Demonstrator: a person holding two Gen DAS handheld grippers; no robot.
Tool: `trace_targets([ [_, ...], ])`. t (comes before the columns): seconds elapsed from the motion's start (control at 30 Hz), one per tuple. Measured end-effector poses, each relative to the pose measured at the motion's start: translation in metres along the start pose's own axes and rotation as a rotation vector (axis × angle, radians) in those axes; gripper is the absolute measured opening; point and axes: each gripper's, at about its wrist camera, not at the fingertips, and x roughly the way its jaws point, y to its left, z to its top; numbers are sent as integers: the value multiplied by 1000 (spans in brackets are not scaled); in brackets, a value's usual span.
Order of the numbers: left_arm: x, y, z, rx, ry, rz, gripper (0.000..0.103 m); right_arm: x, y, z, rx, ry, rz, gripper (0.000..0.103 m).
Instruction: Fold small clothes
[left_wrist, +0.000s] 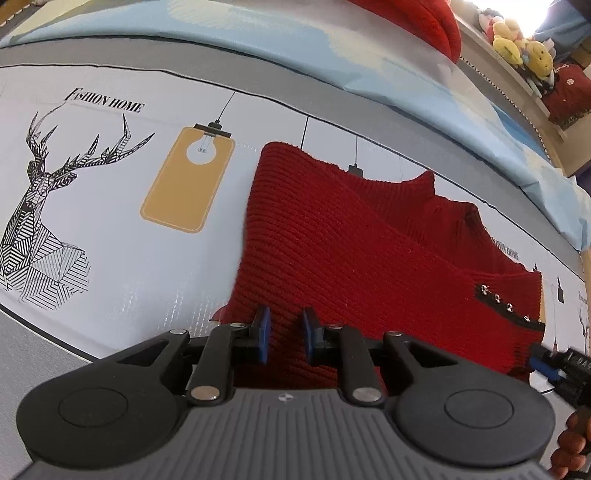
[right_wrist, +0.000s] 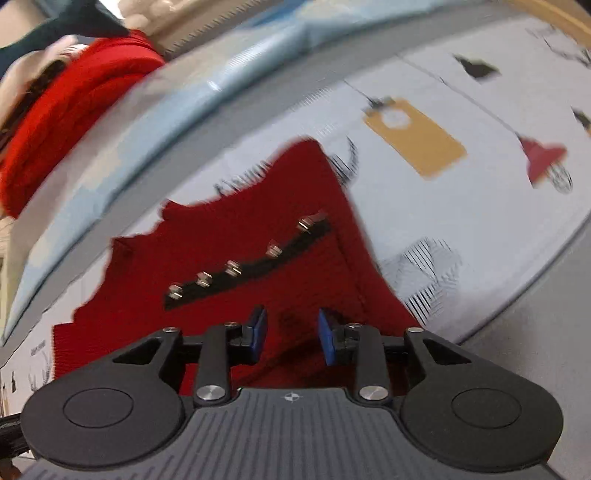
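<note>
Nearest the lens, the left tongs (left_wrist: 286, 334) stand narrowly parted over the near edge of the red knitted sweater (left_wrist: 332, 251), gripping nothing that I can see. The sweater lies folded on the printed table (left_wrist: 147, 266). The right tongs (right_wrist: 291, 334) stand wider, pads clear of cloth. Best to release cleanly and smooth the fold flat.

Table (left_wrist: 122, 258) covered by a white printed cloth with grey border: geometric deer (left_wrist: 40, 221), "FASHION HOME" lettering (left_wrist: 105, 101), hanging bulb on a tan tag (left_wrist: 188, 181). Light blue sheet (left_wrist: 332, 48) beyond it, across top of frame. Upper right: wooden shelf (left_wrist: 517, 81) with yellow plush toys (left_wrist: 524, 48), bright backlight behind them.
</note>
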Motion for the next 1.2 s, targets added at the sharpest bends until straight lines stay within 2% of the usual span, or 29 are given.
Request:
trace_targets([
  [0.07, 3, 2, -2, 15, -6, -4, 20, -4, 4, 4, -32, -21, 20, 35],
  [0.17, 13, 8, -8, 13, 25, 13, 19, 2, -3, 4, 0, 34, -33, 36],
  [0.23, 2, 5, -8, 16, 16, 10, 19, -3, -10, 4, 25, 32, -31, 36],
  [0.43, -55, -18, -17, 100, -135, -70, 20, -59, 1, 9, -112, -131, 47, 36],
  [0.53, -84, -30, -33, 176, -239, -63, 20, -98, 6, 8, -205, -224, 73, 36],
  [0.63, -115, -36, -58, 238, -343, -39, 20, -145, 4, 4, -265, -295, 136, 37],
  [0.7, -133, -36, -76, 239, -372, -21, 20, -179, -2, -3, -286, -339, 153, 39],
  [0.83, -166, -29, -120, 246, -361, -47, 20, -230, -24, -21, -278, -346, 195, 40],
  [0.97, -193, -5, -171, 216, -355, -62, 20, -272, -67, -58, -241, -334, 191, 40],
  [1.07, -200, 16, -214, 196, -320, -60, 20, -283, -111, -94, -190, -291, 151, 40],
  [1.2, -190, 44, -259, 150, -269, -36, 20, -280, -161, -136, -123, -235, 79, 40],
])
